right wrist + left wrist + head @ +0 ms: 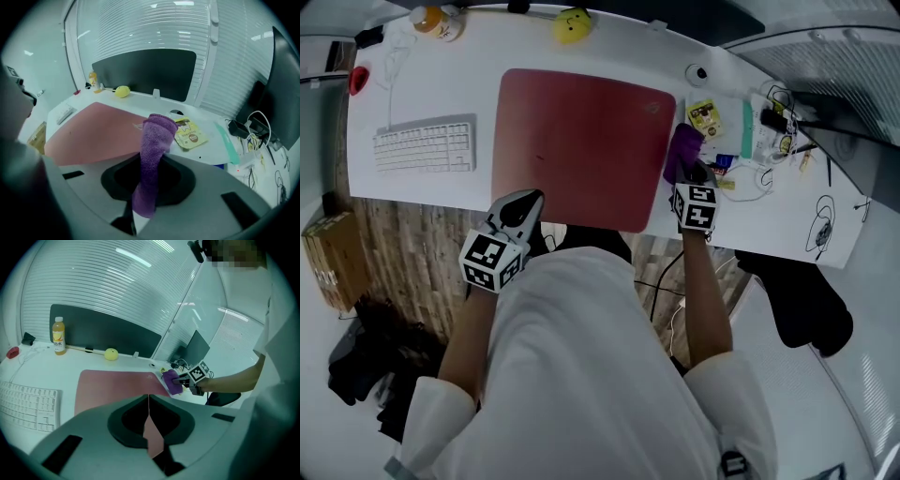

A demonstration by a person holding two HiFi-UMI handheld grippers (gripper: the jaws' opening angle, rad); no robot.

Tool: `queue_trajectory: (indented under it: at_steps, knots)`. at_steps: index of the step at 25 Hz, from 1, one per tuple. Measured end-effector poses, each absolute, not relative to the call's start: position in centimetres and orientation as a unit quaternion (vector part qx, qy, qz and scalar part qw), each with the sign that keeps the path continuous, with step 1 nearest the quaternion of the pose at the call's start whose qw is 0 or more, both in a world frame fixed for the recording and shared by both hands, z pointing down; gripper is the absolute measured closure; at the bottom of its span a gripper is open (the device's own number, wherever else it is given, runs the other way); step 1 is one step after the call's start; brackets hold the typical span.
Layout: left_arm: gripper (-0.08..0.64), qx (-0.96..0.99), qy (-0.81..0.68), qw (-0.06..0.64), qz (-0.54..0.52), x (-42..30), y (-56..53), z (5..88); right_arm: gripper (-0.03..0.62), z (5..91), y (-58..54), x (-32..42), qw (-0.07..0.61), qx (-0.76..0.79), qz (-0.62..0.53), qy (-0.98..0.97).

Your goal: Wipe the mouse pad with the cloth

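A large red mouse pad (pixel 581 145) lies on the white desk (pixel 422 197), also seen as a mouse pad (pixel 117 385) and mouse pad (pixel 93 133) in the gripper views. My right gripper (pixel 692 176) is shut on a folded purple cloth (pixel 682 150), held just off the pad's right edge. The cloth (pixel 152 159) stands up between its jaws. From the left gripper view the cloth (pixel 171 382) shows at the pad's far right. My left gripper (pixel 523 208) is shut and empty at the pad's near left corner; its jaws (pixel 149 416) meet.
A white keyboard (pixel 425 145) lies left of the pad. A juice bottle (pixel 436 21), a yellow toy (pixel 572 25) and a red object (pixel 359 79) sit along the back. A yellow packet (pixel 705 115), cables and small items (pixel 778 127) crowd the right side.
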State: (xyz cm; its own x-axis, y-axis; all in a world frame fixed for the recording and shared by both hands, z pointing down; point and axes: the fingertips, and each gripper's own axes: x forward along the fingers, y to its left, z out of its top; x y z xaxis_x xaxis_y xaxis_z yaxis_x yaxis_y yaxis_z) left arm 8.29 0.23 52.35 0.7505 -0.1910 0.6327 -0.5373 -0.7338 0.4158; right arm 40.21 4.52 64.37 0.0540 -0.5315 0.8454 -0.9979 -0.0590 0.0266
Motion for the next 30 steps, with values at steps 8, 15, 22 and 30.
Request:
queue_trajectory:
  at_steps: [8, 15, 22, 30]
  knots:
    - [0.54, 0.879, -0.228, 0.312, 0.279, 3.4, -1.5, 52.5, 0.517, 67.2, 1.9, 39.1, 0.378, 0.665, 0.345, -0.544]
    - [0.54, 0.87, -0.25, 0.327, 0.272, -1.4, -2.9, 53.0, 0.517, 68.9, 0.2, 35.4, 0.395, 0.653, 0.358, -0.538]
    - [0.54, 0.865, -0.262, 0.337, 0.264, -4.5, -4.5, 53.7, 0.517, 69.2, -2.1, 31.5, 0.411, 0.633, 0.355, -0.551]
    - [0.54, 0.862, -0.274, 0.349, 0.247, -7.0, -5.9, 53.8, 0.517, 69.0, -4.8, 26.5, 0.417, 0.609, 0.354, -0.574]
